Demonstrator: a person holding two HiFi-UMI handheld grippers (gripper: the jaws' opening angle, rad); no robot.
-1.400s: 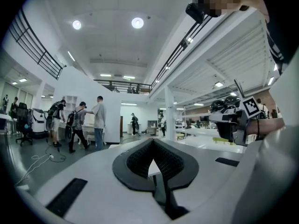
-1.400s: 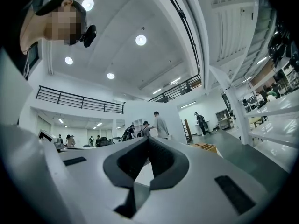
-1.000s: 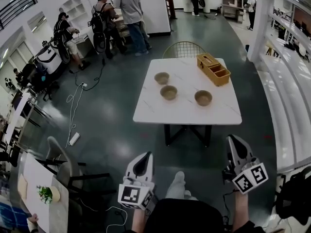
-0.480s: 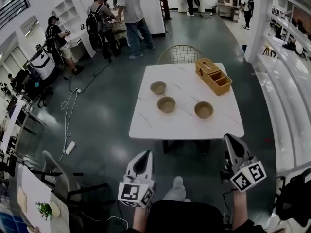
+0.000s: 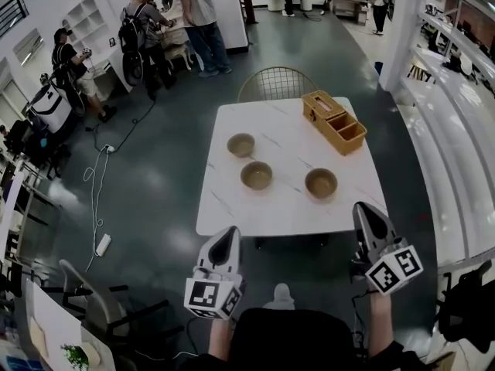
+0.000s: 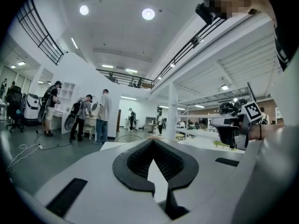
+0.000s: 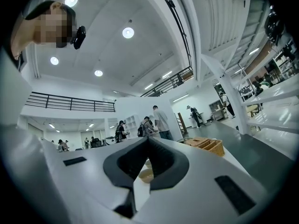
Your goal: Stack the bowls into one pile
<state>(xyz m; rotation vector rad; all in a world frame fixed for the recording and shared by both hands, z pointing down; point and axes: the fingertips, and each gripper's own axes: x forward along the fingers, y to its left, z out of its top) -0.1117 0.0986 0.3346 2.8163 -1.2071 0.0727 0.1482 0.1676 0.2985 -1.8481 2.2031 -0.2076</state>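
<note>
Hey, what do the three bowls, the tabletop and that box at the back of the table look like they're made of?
Bowls: tan and matte, probably wood or bamboo; too small to be sure.
Tabletop: white with faint grey veins, a marble look, slightly glossy.
Box: honey-brown with open compartments, likely wood or bamboo.

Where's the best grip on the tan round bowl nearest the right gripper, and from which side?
Pinch the near rim of the tan round bowl, one jaw inside, one outside. It sits upright, mouth up, so the thin rim is probably the only pinchable edge. Come from the near edge of the white table with the right gripper; the tan compartment box stands beyond it.
</note>
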